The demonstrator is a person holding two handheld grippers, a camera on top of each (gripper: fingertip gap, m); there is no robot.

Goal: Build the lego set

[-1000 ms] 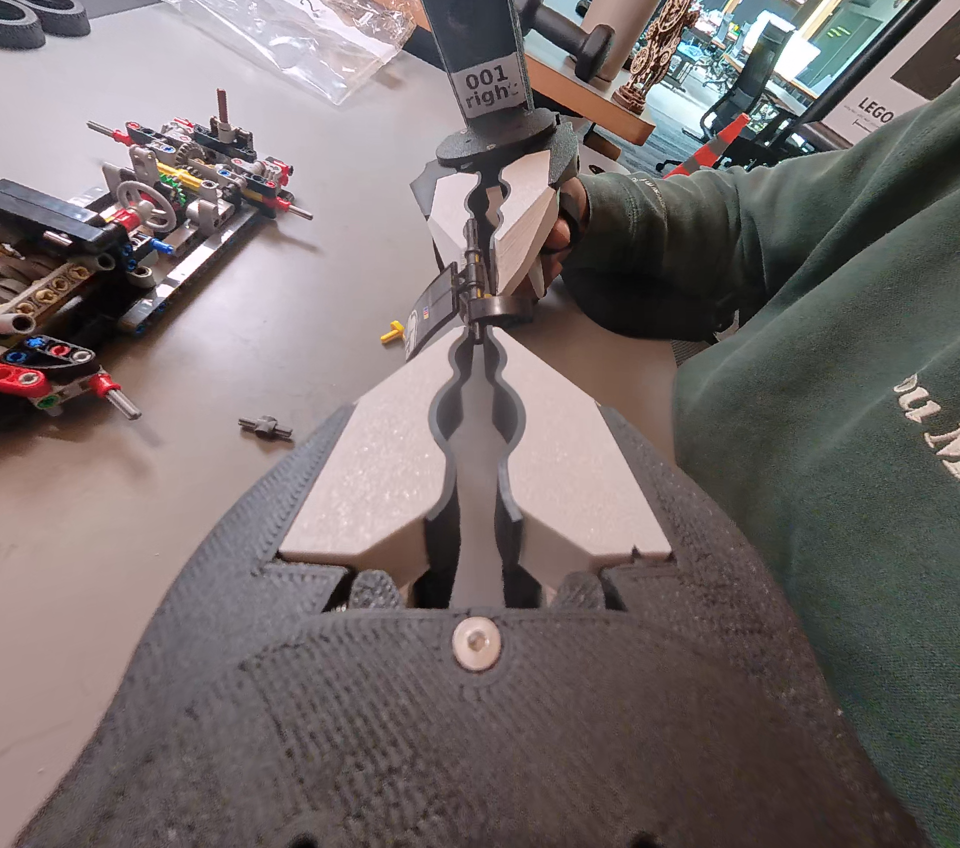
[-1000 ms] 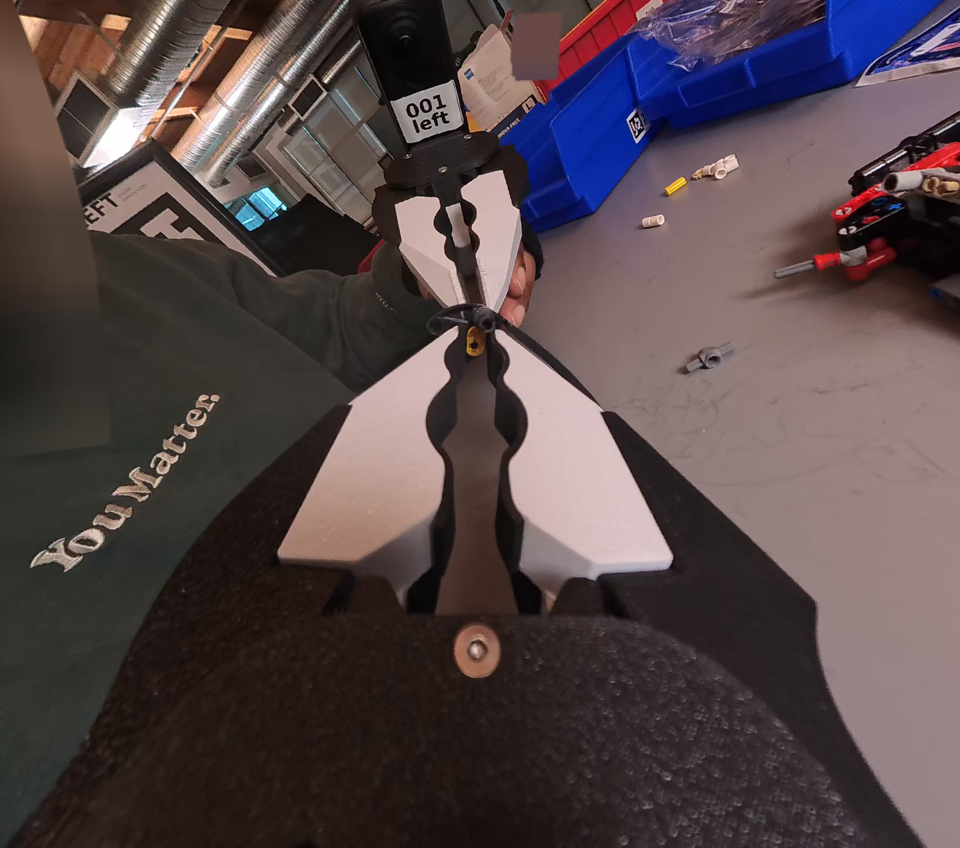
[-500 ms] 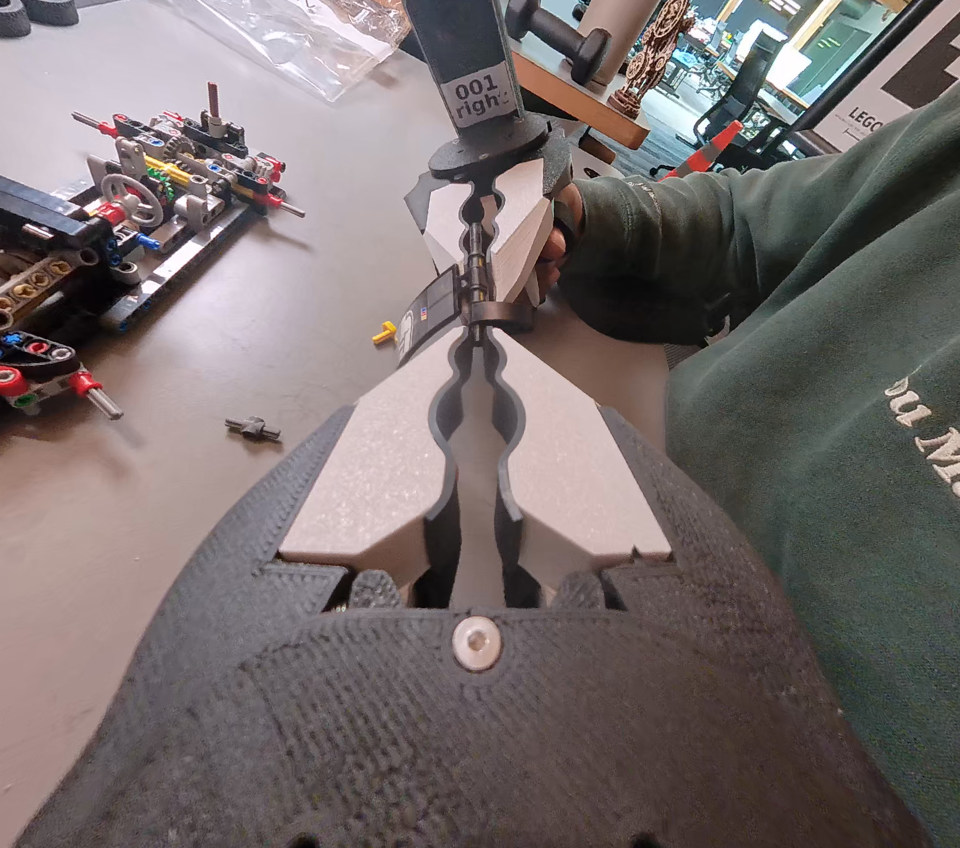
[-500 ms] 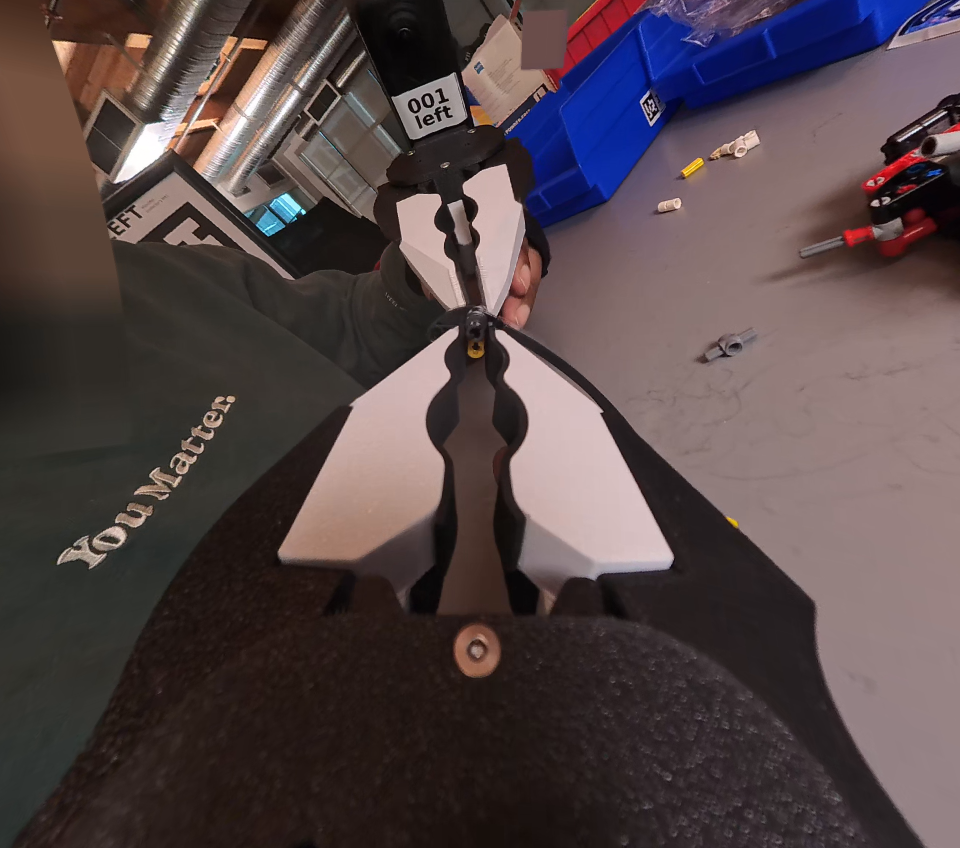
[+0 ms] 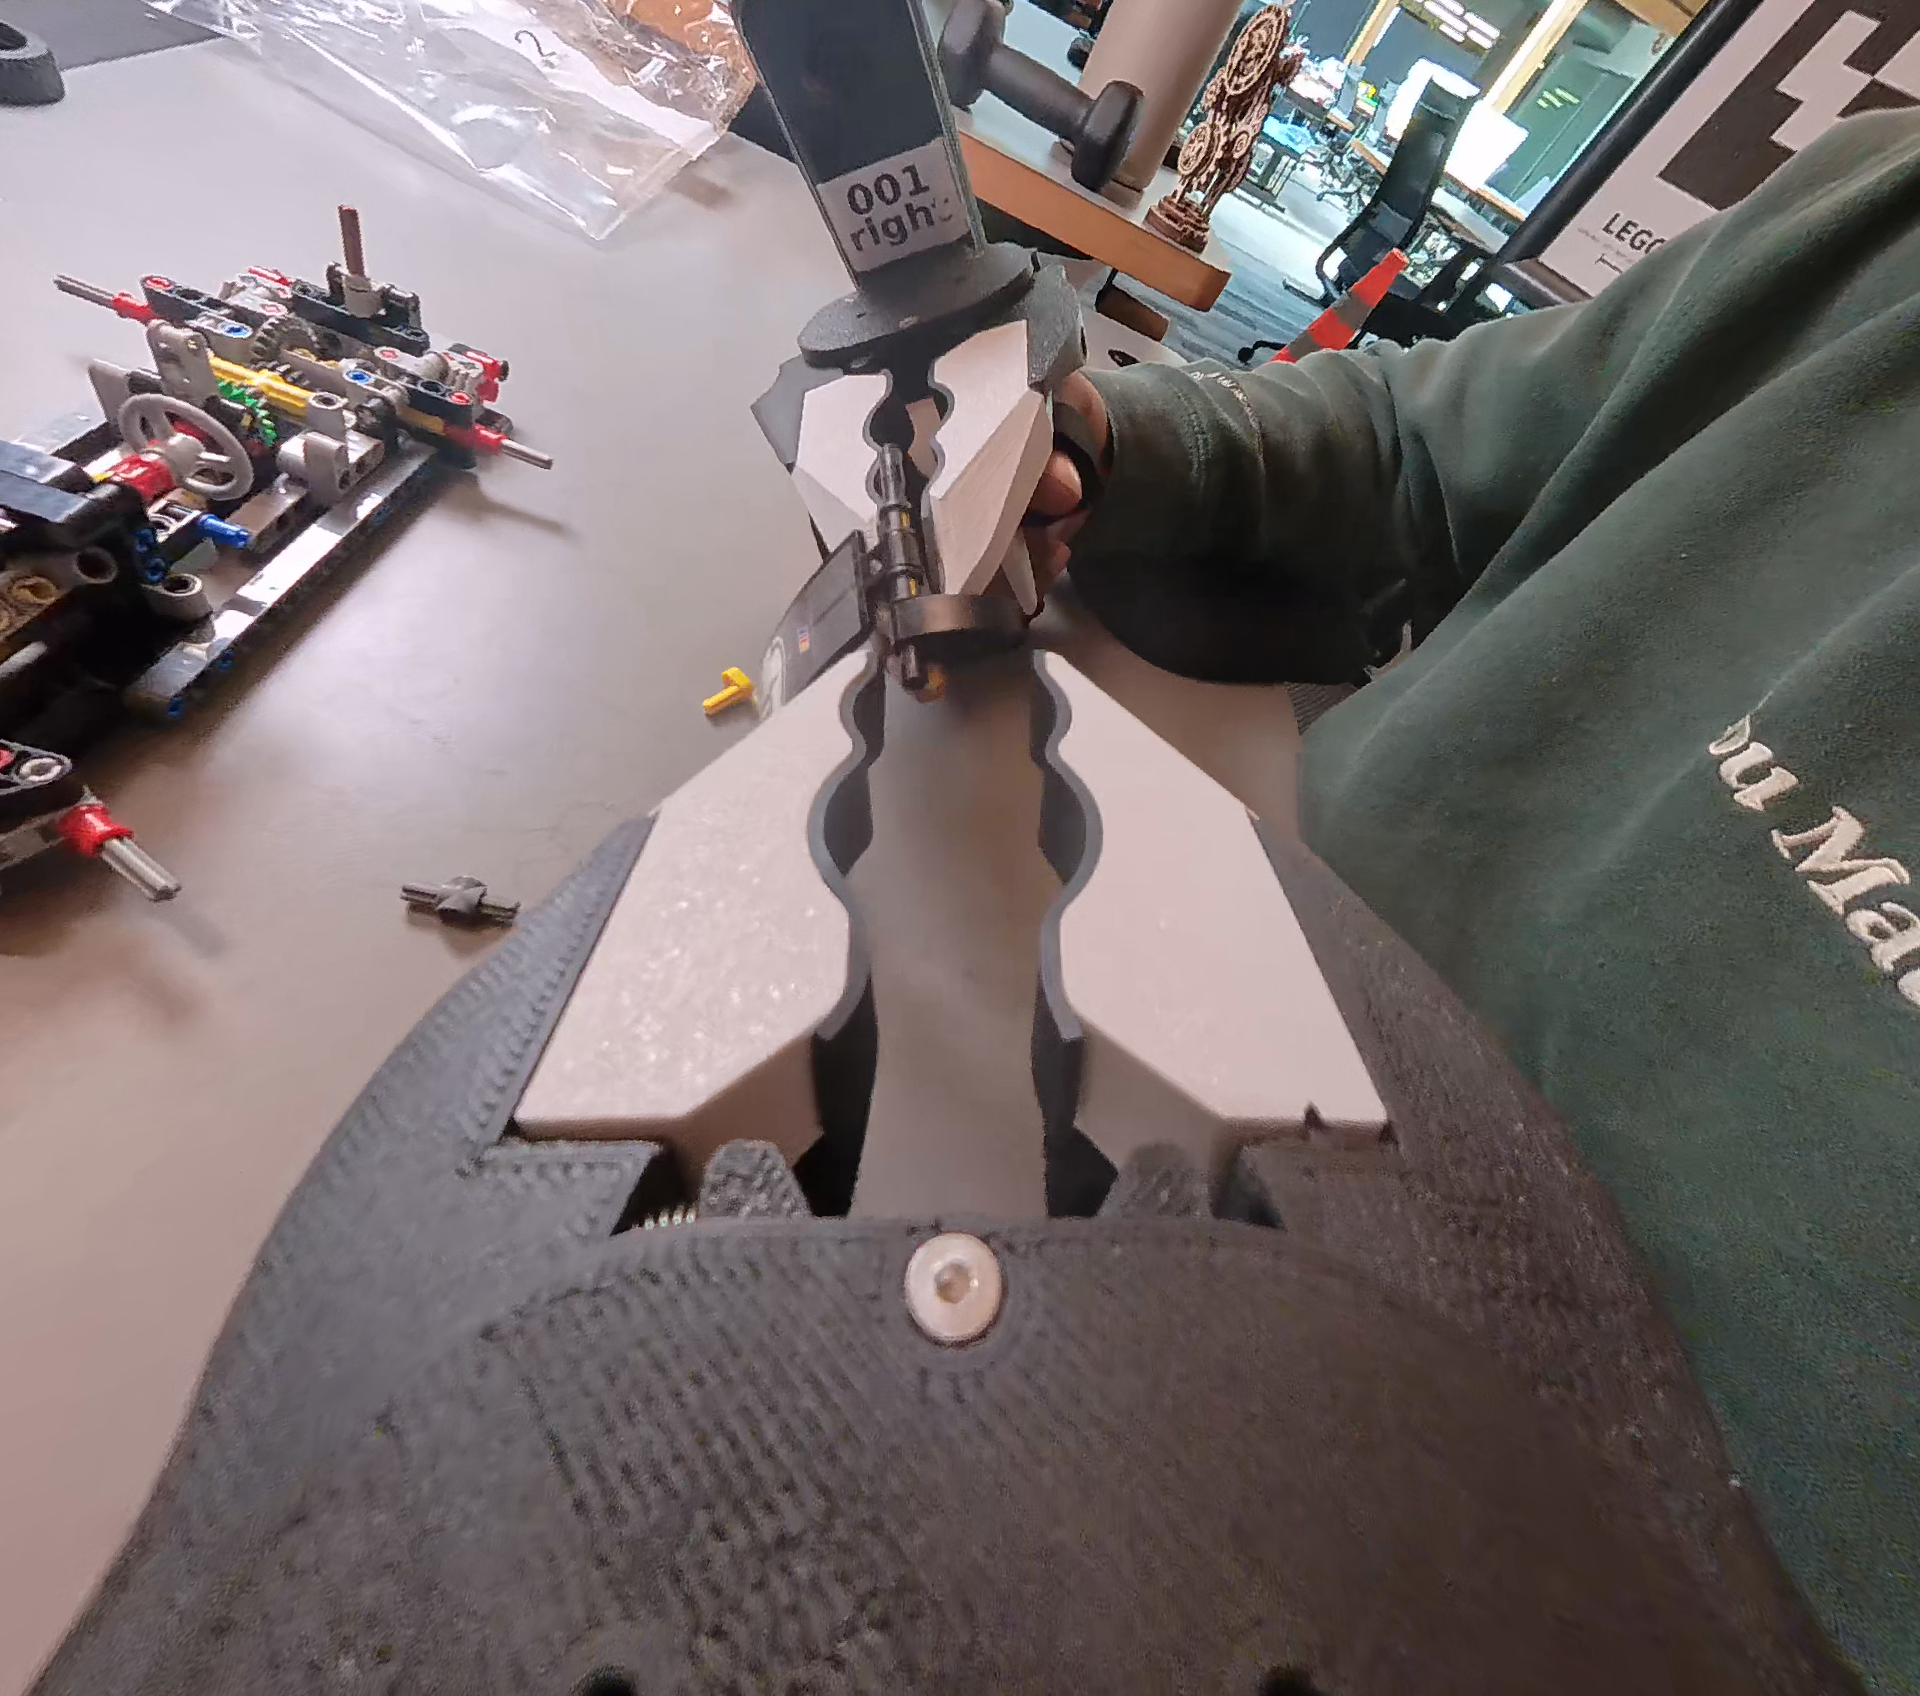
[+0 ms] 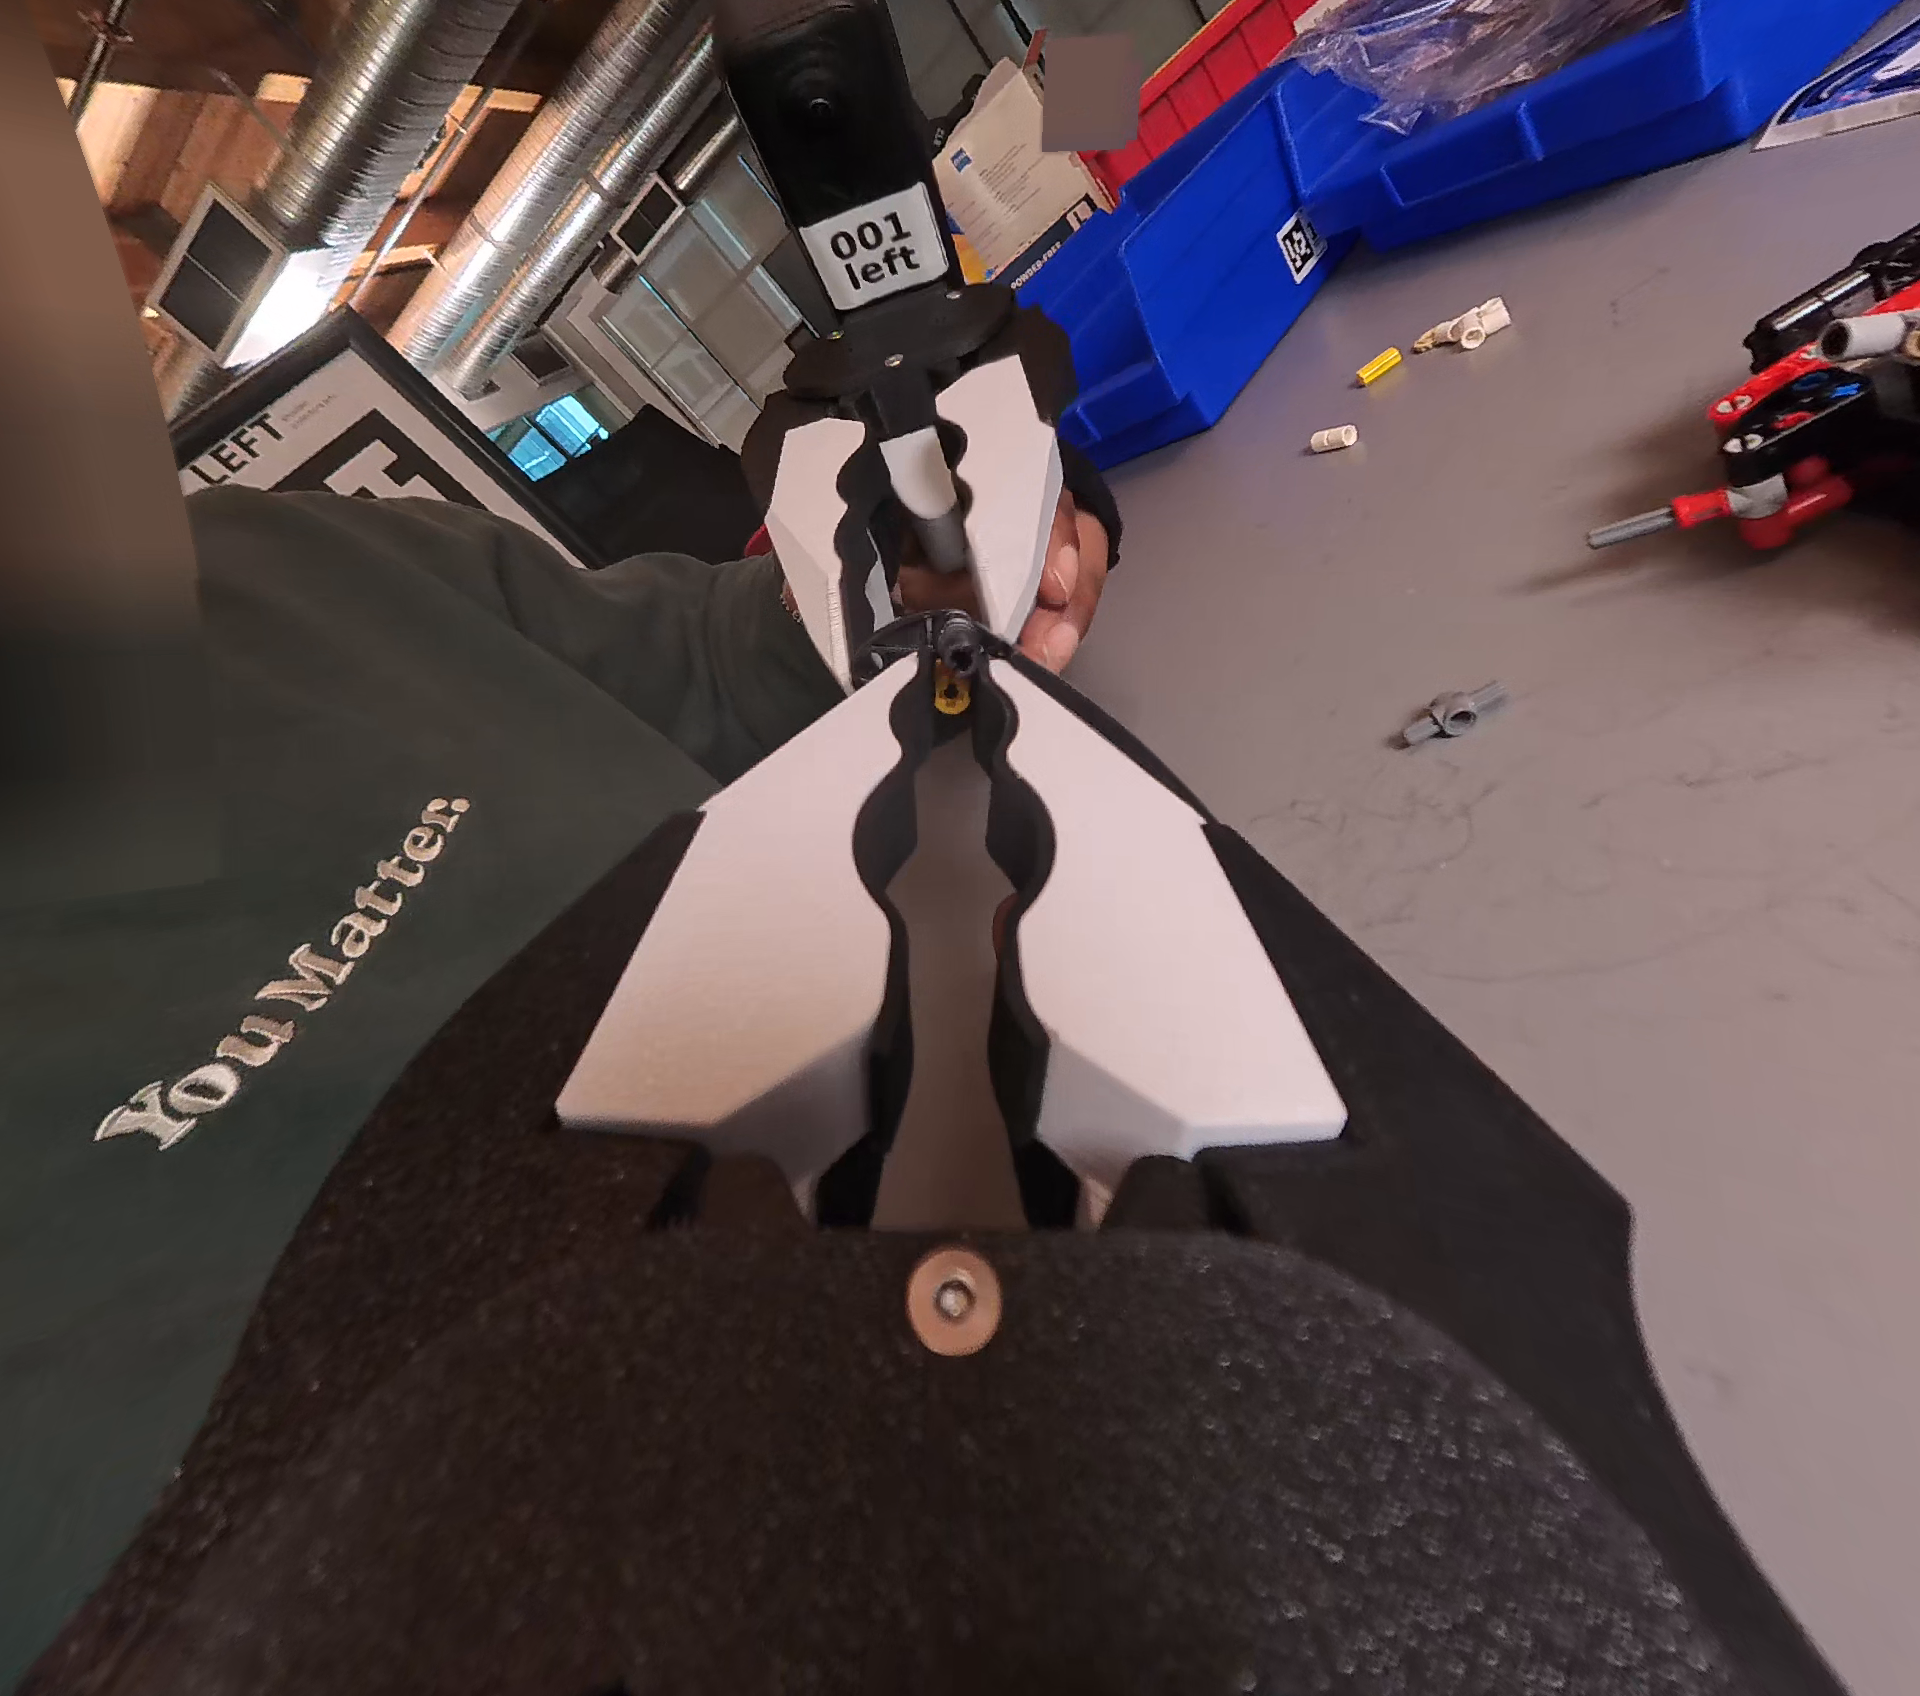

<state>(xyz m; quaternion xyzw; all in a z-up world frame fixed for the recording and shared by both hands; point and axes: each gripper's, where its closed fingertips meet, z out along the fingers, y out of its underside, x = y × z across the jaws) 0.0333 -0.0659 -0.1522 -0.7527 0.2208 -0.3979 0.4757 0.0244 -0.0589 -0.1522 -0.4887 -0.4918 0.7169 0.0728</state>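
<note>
While left gripper [image 5: 951, 670] gapes, black lego piece [image 5: 902, 576] beyond its tips, pinched by right gripper [image 6: 951, 685].

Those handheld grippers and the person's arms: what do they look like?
Each gripper, left and right, has two pale grey wedge fingers with wavy dark inner edges, set in a rough black printed body with one silver screw. A dark camera with a white label tops each. The person wears a dark green sweatshirt with pale lettering.

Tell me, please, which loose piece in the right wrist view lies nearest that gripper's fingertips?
The grey cross-shaped connector; the yellow stub and beige pieces lie farther off, by the blue bins.
</note>
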